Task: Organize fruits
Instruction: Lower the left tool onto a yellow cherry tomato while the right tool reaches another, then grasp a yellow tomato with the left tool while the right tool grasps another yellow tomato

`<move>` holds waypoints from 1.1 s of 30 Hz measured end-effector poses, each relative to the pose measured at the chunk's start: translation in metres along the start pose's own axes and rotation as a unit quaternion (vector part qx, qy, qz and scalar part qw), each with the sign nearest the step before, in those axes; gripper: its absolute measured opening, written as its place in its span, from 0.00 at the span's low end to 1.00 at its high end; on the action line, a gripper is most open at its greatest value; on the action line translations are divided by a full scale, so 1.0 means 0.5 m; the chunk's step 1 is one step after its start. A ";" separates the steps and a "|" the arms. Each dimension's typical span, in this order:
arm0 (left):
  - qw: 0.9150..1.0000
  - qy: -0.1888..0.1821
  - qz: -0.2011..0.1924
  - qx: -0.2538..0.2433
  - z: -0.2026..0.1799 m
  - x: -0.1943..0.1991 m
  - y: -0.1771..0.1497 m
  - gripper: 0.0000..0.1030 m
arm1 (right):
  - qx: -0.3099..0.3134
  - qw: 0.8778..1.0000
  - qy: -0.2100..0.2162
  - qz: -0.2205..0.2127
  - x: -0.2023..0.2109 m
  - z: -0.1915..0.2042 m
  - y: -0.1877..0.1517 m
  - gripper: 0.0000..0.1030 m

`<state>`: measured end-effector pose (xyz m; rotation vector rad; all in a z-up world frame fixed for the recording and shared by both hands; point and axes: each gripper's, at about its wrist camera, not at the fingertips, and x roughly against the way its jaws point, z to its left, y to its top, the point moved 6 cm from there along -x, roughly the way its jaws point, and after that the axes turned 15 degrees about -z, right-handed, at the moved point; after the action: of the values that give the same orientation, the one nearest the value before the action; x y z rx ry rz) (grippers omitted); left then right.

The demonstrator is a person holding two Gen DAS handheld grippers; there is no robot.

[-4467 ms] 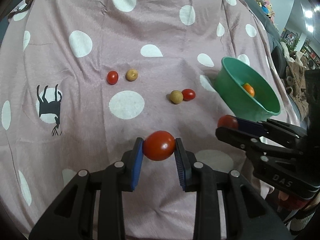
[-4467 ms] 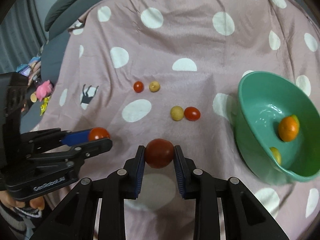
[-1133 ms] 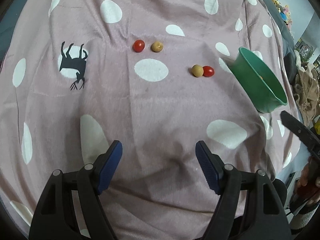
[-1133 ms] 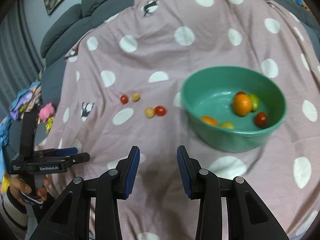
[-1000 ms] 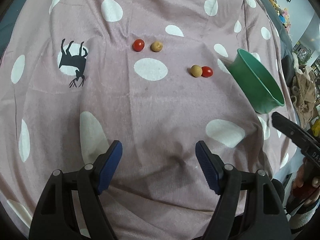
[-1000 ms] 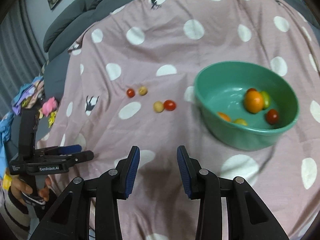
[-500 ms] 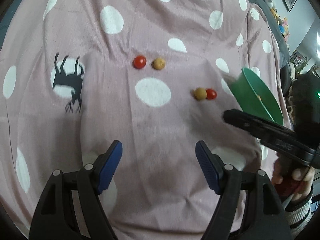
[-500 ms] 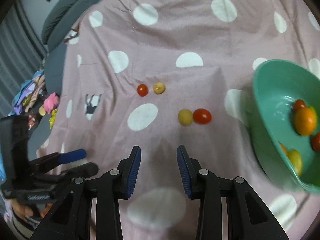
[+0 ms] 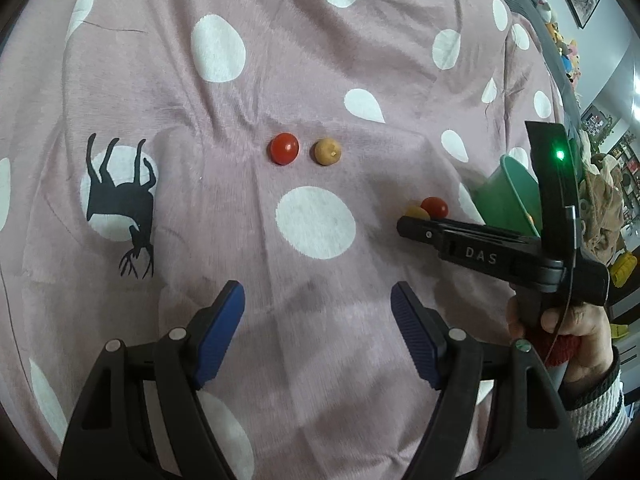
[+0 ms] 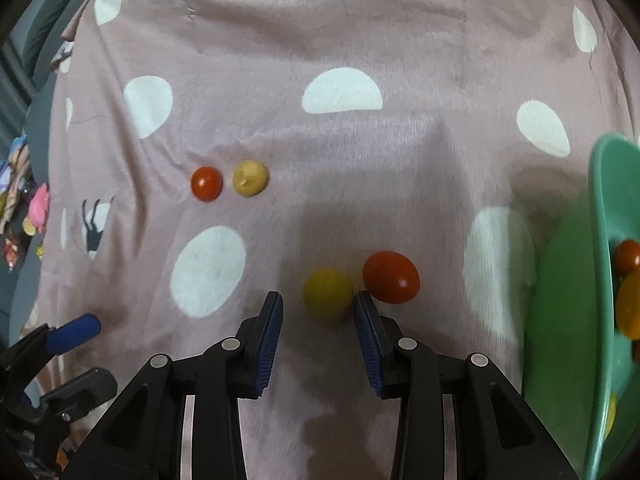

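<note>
Right now a yellow fruit [image 10: 328,292] lies on the pink spotted blanket [image 10: 360,160], just ahead of the right gripper [image 10: 318,312] and level with its blue-padded fingertips [image 10: 272,312]. The right pad appears to sit at the fruit's edge, though motion blur makes contact hard to judge; the left pad stands clear of it, so the jaws are parted and nothing is pinched. A red tomato [image 10: 391,277] lies just beside the yellow fruit on its right, close enough that they may touch. Farther up the blanket and to the left, a smaller red tomato [image 10: 206,183] and a tan fruit [image 10: 250,178] lie side by side with a small gap between them.

At the right edge stands the green bowl [image 10: 600,320], holding a red fruit and an orange one, partly cut off by the frame.

From the left wrist view, the left gripper [image 9: 318,300] hovers over bare blanket with its jaws spread wide and empty, well apart from the small tomato [image 9: 283,149] and tan fruit [image 9: 327,152] ahead of it. A person's hand [image 9: 560,328] in a striped sleeve holds the right gripper, whose tip partly covers the yellow fruit [image 9: 416,212]. A black deer print [image 9: 120,204] marks the blanket at left.
</note>
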<state>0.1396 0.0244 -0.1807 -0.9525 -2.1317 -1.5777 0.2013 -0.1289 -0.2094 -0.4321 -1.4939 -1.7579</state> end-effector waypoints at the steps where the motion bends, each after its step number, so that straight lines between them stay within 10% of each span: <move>1: 1.000 0.000 0.000 0.000 0.000 -0.002 0.002 0.74 | 0.009 1.000 -0.004 0.000 -0.004 0.002 0.002 0.38; 9: 1.000 0.000 0.009 -0.002 -0.009 -0.034 0.026 0.74 | 0.081 0.996 -0.029 0.002 -0.017 0.020 0.009 0.27; 21: 0.999 0.024 0.024 0.017 -0.043 -0.183 0.109 0.61 | -0.032 0.998 0.046 -0.040 -0.034 -0.032 0.099 0.27; 33: 0.997 0.071 0.019 0.018 -0.010 -0.266 0.139 0.50 | -0.033 0.998 0.012 -0.053 -0.066 -0.056 0.125 0.27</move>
<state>0.2827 -0.0114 -0.2101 -0.8387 -2.0267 -1.5347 0.2745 -0.1448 -0.1967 -0.3705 -1.4689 -1.8933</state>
